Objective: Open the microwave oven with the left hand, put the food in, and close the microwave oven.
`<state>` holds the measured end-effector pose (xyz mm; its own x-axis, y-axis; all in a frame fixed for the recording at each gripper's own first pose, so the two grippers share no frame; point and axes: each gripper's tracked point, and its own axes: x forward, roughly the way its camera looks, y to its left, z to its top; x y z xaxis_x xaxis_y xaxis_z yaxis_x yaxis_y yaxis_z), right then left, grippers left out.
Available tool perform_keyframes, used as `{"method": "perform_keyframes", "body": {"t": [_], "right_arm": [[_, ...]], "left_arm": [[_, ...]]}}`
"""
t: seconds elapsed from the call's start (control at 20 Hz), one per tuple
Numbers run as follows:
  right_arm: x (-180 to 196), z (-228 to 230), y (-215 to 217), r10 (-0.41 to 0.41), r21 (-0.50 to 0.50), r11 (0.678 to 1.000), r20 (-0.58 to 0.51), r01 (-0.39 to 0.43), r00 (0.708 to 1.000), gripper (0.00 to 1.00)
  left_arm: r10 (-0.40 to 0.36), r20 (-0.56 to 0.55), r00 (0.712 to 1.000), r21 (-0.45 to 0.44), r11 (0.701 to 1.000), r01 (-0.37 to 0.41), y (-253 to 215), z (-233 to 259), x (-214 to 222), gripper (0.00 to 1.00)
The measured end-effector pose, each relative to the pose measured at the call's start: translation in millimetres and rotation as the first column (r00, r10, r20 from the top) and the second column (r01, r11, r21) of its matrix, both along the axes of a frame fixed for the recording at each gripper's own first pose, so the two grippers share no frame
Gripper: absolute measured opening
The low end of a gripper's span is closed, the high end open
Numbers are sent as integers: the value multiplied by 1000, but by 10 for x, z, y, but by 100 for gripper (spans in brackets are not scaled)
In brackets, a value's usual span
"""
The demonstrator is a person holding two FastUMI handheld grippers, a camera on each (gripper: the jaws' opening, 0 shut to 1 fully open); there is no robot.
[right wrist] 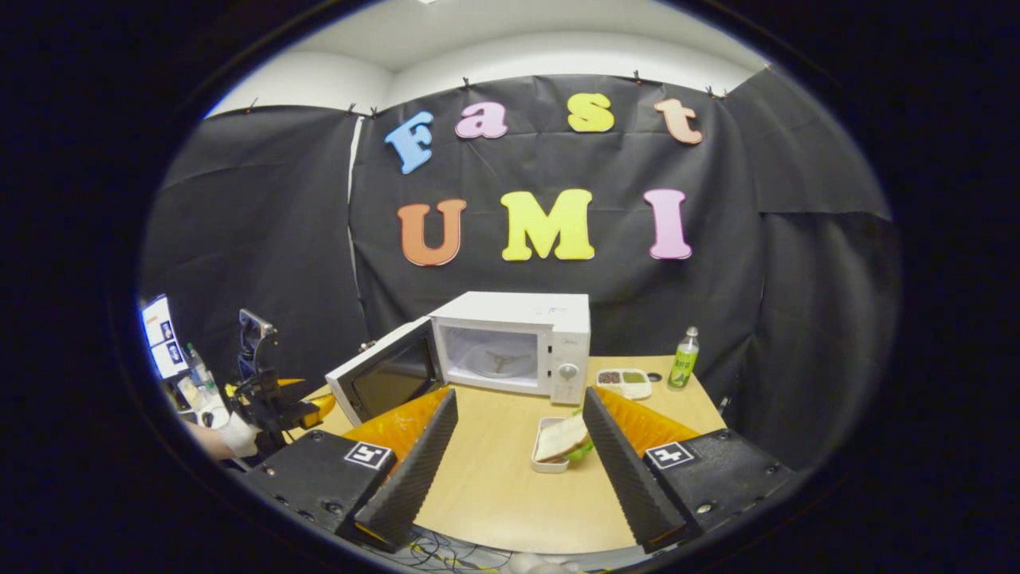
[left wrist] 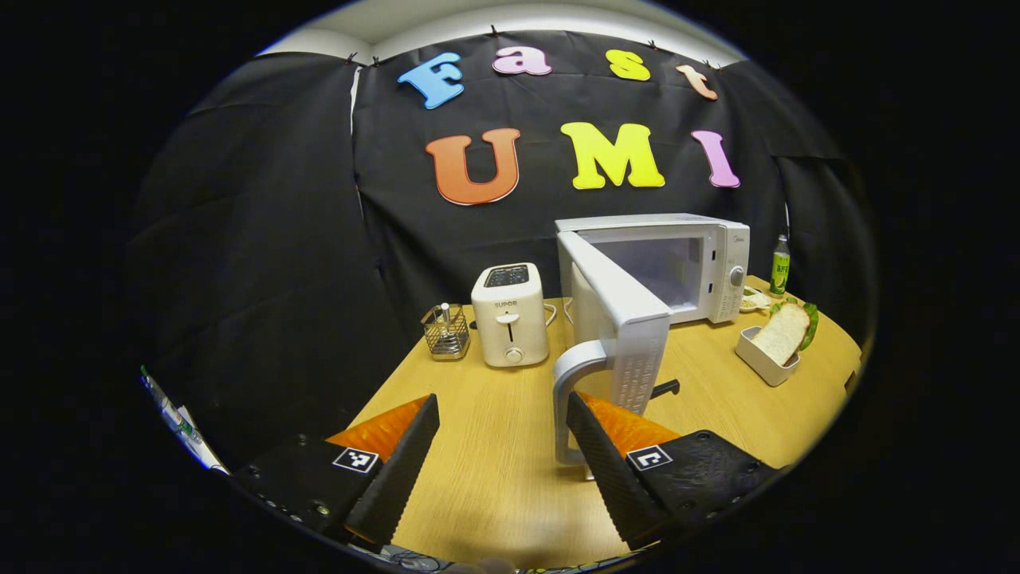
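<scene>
The white microwave (left wrist: 717, 263) stands at the back of the wooden table with its door (left wrist: 617, 307) swung wide open toward me. The door's handle (left wrist: 562, 399) stands just left of my left gripper's right finger, and neither finger presses on it. My left gripper (left wrist: 502, 406) is open and low over the table. A sandwich in a white tray (left wrist: 777, 339) lies right of the microwave. In the right gripper view the microwave (right wrist: 518, 315) shows an empty cavity with its turntable (right wrist: 496, 360). The sandwich tray (right wrist: 558, 442) lies just ahead, close to the right finger of my open right gripper (right wrist: 519, 396).
A white toaster (left wrist: 510, 315) and a wire holder (left wrist: 446, 331) stand left of the door. A green bottle (right wrist: 683, 359) and a small compartment dish (right wrist: 624, 381) sit right of the microwave. A hand (right wrist: 227, 434) holds the other gripper at the table's left edge.
</scene>
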<state>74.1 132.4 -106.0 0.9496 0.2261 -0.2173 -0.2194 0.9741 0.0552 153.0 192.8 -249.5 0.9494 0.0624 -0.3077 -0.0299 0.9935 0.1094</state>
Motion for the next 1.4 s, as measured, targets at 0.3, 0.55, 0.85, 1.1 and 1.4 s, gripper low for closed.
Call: {"method": "perform_keyframes", "body": {"t": [0.3,0.55,0.85,1.1,1.4], "right_arm": [[428,-595,-340,-35,2,999,-111,35,993,94],[1021,-1240,-682,-25,-28,999,-251,19,968,92],[1708,-1919,-802,73,28,997,-425,-68,902,91],[2084,-2336,-762,187,146,981,-558,-126,809,85],[2240,-2479,-541,329,346,931,-647,-120,688,66]], "left_arm": [[-10,3,1000,-12,1000,10,-49,84,-195,97],[-7,15,1000,-57,998,7,-463,297,-342,97],[-4,79,997,-90,996,11,-1151,779,-260,97],[-4,121,993,-55,998,11,-1577,1124,-136,96],[48,118,992,-36,998,-44,-1805,1262,-70,97]]}}
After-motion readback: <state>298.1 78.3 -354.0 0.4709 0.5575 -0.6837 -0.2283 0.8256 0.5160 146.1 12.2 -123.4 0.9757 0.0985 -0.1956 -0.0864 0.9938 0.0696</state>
